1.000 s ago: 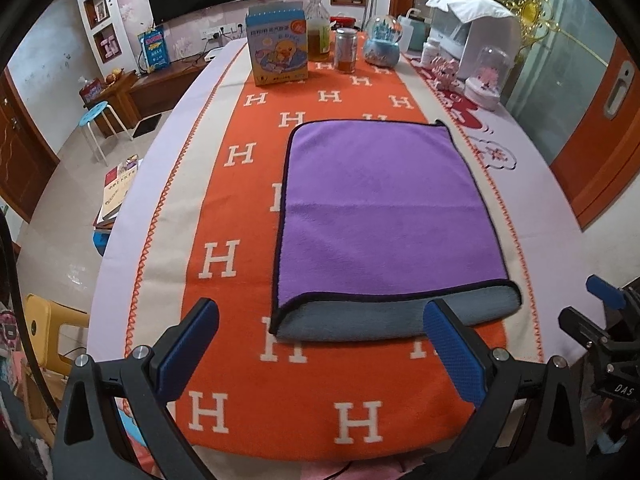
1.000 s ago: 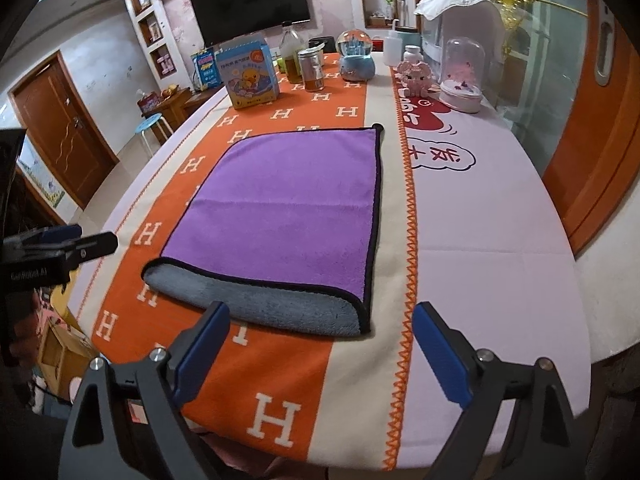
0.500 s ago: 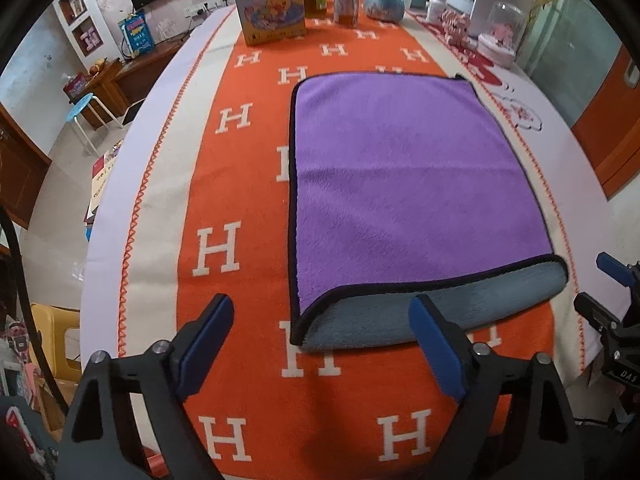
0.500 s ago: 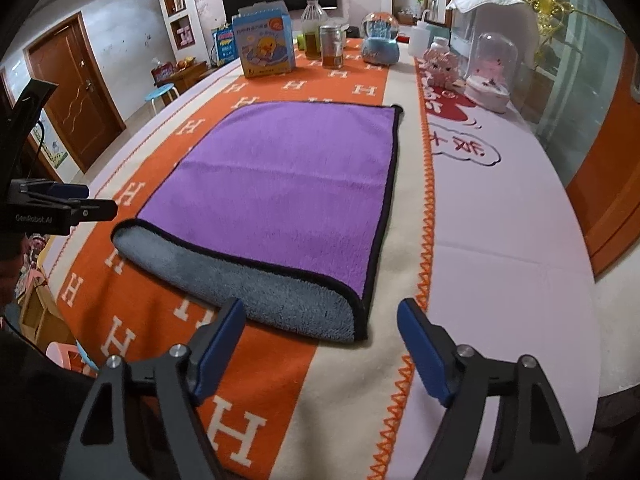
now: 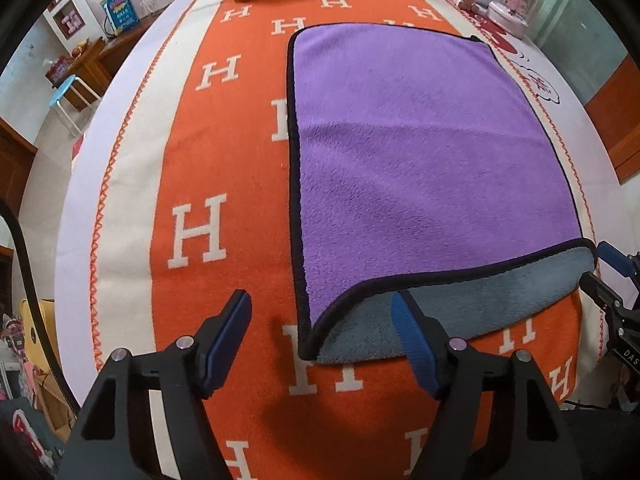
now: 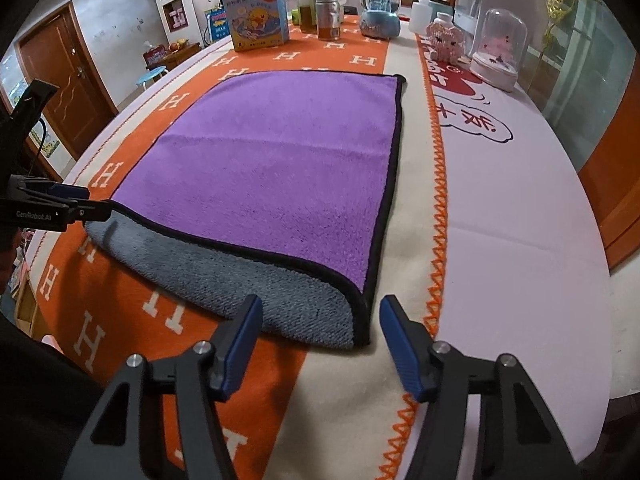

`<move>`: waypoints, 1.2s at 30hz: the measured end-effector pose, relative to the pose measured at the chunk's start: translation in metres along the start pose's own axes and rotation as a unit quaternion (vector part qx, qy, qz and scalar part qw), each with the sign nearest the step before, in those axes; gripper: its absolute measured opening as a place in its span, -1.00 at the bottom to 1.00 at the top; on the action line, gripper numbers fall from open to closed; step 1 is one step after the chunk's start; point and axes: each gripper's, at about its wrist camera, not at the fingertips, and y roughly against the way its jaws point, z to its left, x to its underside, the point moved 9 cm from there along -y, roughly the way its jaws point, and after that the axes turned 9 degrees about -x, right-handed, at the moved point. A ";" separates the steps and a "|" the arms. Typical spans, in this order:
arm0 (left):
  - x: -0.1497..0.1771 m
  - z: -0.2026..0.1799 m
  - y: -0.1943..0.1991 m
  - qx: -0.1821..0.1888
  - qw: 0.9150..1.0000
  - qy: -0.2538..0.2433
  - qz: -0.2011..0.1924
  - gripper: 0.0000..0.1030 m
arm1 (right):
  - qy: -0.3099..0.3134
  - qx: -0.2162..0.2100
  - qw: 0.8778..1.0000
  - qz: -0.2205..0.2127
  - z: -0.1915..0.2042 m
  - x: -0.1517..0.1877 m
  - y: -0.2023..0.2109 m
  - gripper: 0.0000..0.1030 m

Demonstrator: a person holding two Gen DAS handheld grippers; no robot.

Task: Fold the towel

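Observation:
A purple towel (image 5: 416,152) with a black hem and grey underside lies folded once on the orange H-patterned table runner (image 5: 224,128); the grey lower layer sticks out along the near edge. My left gripper (image 5: 320,336) is open, just short of the towel's near left corner. My right gripper (image 6: 320,332) is open, just short of the near right corner of the towel (image 6: 280,152). Each gripper also shows at the edge of the other's view, the right gripper (image 5: 612,280) and the left gripper (image 6: 60,204).
At the far end of the table stand a duck-print box (image 6: 256,16), a bottle (image 6: 309,4), a jar (image 6: 328,16), a snow globe (image 6: 379,10) and a glass dome (image 6: 498,48). The table's right edge (image 6: 592,240) is close by.
Both grippers have moved forward and down toward the towel's near edge, each now close to a near corner. Both stay open. The towel has not moved.

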 end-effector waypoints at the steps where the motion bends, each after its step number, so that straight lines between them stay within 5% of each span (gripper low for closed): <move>1: 0.000 0.000 -0.002 0.002 1.000 0.001 0.004 0.34 | -0.002 0.000 1.000 0.002 -0.001 0.000 -0.001 0.10; 8: 0.002 0.000 -0.009 0.019 1.000 0.004 0.013 0.22 | -0.026 -0.015 1.000 0.005 -0.006 0.002 -0.008 -0.03; 24: 0.008 -0.016 -0.006 0.035 0.999 -0.001 0.015 -0.68 | -0.022 -0.015 1.000 0.007 -0.008 0.004 -0.004 -0.65; 36: 0.018 -0.009 0.005 0.037 0.999 0.005 0.005 -0.87 | -0.016 -0.019 1.000 0.011 -0.006 0.006 -0.001 -0.91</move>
